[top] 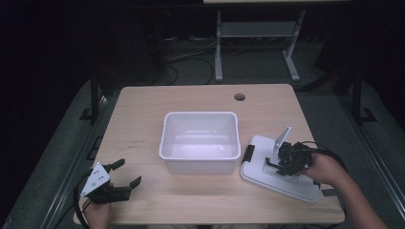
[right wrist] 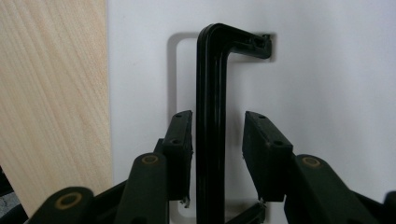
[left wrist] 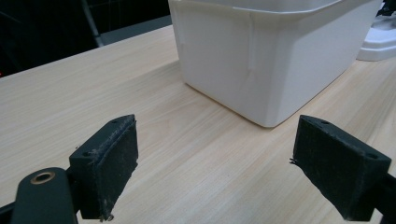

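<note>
Black handle (right wrist: 211, 116) between right tongs (right wrist: 217, 154)

Pale wood-grain table (top: 143, 119), smooth and matt. At its centre, white plastic tub (left wrist: 271, 60), faintly glossy. Right of the tub, smooth white plastic lid (right wrist: 327, 70) with glossy black ribbed plastic handle (right wrist: 210, 116). Matt black, rough-edged pads (left wrist: 116, 163).
</note>
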Demonstrator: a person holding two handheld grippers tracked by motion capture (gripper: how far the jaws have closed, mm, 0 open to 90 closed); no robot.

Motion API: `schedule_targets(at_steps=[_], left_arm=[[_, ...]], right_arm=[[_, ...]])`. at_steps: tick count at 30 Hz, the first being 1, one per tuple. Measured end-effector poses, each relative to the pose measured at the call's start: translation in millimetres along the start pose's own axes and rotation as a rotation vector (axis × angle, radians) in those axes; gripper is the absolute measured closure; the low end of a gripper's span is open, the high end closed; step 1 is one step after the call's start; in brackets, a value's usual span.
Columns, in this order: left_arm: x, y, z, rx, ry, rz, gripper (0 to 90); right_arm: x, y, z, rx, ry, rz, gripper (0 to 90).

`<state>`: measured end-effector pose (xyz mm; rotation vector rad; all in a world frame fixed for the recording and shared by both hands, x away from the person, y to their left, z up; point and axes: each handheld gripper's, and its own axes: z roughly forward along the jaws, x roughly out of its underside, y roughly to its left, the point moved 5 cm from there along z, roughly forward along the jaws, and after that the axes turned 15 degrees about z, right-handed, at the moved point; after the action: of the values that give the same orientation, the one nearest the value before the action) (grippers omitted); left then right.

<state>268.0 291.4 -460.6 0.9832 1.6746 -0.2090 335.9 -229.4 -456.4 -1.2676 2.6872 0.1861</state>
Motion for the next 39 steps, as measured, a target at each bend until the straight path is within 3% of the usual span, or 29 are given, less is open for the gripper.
schedule_targets(at_steps=[39], left_arm=[[0.2,0.3,-0.6,-0.001,-0.001,-0.001,13.5]], right_arm=[[-4.2,-14.2,-23.0,0.052,-0.006,0.005,70.2]])
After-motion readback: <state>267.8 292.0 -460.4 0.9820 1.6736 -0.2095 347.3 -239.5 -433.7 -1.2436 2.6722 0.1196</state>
